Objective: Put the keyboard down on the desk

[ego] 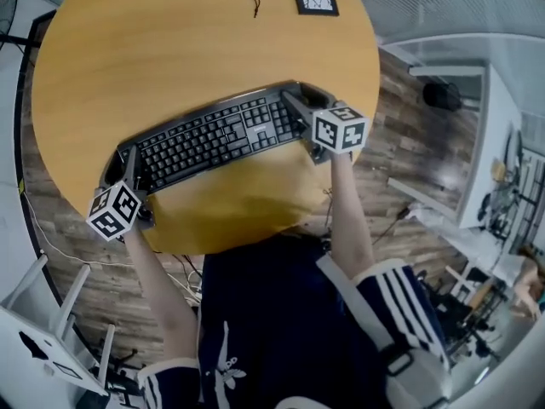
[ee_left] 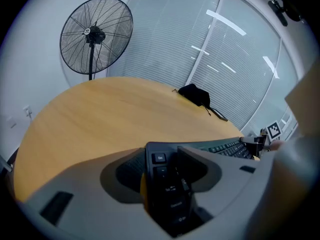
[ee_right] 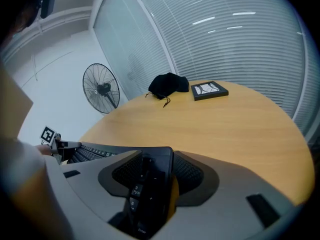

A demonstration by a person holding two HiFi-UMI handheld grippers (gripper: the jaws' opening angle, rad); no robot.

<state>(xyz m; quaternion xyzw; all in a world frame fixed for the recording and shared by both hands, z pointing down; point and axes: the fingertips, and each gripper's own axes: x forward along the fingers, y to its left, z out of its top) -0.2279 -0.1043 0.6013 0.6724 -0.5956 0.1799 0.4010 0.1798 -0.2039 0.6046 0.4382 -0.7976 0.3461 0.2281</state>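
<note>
A black keyboard [ego: 213,139] stretches slantwise over the near part of the round wooden desk [ego: 170,49]. My left gripper [ego: 128,167] is shut on its left end, where the Esc key end [ee_left: 162,176] sits clamped between the jaws. My right gripper [ego: 300,111] is shut on its right end, with the number-pad end [ee_right: 142,191] between the jaws. The frames do not show whether the keyboard rests on the wood or hangs just above it. Each gripper view shows the other marker cube at the keyboard's far end.
A black pouch with a cord [ee_right: 167,85] and a dark framed picture [ee_right: 210,90] lie at the desk's far side. A standing fan [ee_left: 96,35] is beyond the desk by the blinds. A white chair [ego: 43,331] stands on the floor to my left.
</note>
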